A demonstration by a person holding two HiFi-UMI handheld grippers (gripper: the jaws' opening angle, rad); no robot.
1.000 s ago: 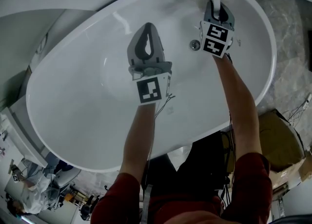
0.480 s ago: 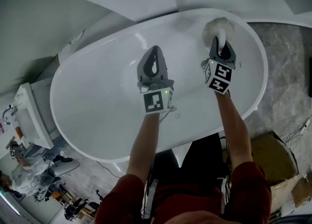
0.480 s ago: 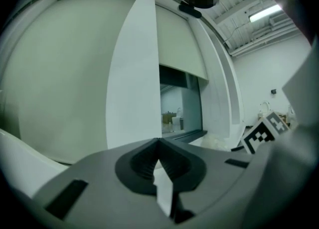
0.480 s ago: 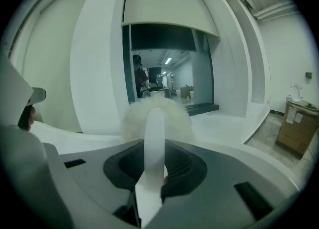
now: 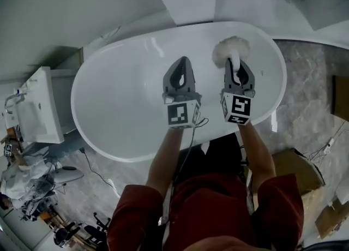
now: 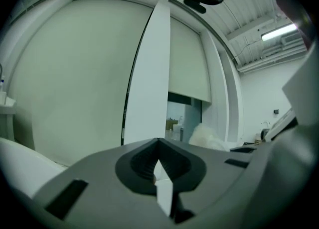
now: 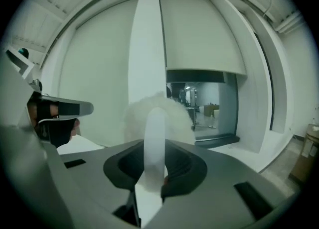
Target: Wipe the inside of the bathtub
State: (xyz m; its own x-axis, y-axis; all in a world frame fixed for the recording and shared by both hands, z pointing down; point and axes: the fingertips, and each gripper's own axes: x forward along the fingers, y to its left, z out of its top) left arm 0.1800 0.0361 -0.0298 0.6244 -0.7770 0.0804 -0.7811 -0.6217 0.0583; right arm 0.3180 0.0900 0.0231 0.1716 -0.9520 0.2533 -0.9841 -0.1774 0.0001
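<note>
Bathtub (image 5: pixel 120 108): white glossy oval shell, directly below the person. It is rigid and probably slippery, so wiping wants steady pressure following the curve, and it needs no grip itself. Left gripper (image 5: pixel 182 65) sits over the tub's middle, jaws clenched together with nothing between them. Right gripper (image 5: pixel 238 64) sits over the far right end, jaws clamped on the white handle (image 7: pixel 154 133) of a fluffy duster (image 5: pixel 231 49). The duster head is likely soft and light and should squash into the curved wall. The handle looks like stiff, smooth plastic and could twist in the jaws under side load. Best hold is on the handle just behind the head. Can't tell whether the head touches the tub.
</note>
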